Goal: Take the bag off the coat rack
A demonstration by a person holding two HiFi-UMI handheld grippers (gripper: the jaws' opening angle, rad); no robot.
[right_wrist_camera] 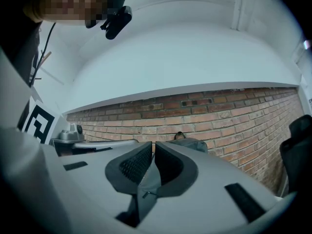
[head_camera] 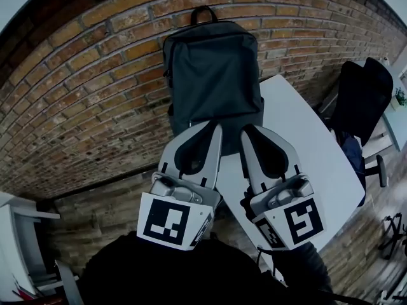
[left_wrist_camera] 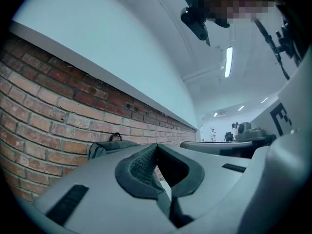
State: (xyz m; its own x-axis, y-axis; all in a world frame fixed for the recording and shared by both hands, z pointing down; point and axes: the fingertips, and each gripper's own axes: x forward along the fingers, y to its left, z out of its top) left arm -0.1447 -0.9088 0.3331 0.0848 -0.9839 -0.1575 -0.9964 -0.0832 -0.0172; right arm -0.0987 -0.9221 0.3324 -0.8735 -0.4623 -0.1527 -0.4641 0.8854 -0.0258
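Observation:
A dark grey backpack (head_camera: 213, 75) hangs flat against the brick wall, its top handle (head_camera: 203, 11) up; I cannot make out a hook or rack. Both grippers reach its lower edge from below. My left gripper (head_camera: 216, 127) is shut, its pads meeting at the tip (left_wrist_camera: 156, 146) with nothing visible between them; the backpack (left_wrist_camera: 109, 146) shows past its left jaw. My right gripper (head_camera: 247, 131) is shut on the bag: a fold of grey fabric with a zip pull (right_wrist_camera: 148, 177) sits pinched between its pads (right_wrist_camera: 153, 145). The bag's top (right_wrist_camera: 190, 143) shows beyond the jaws.
A white table (head_camera: 305, 145) stands to the right, just under the bag's lower right corner. A black chair with dark clothing (head_camera: 362, 97) is at the far right. The brick wall (head_camera: 82, 100) fills the left, with a white shelf unit (head_camera: 13, 234) at the lower left.

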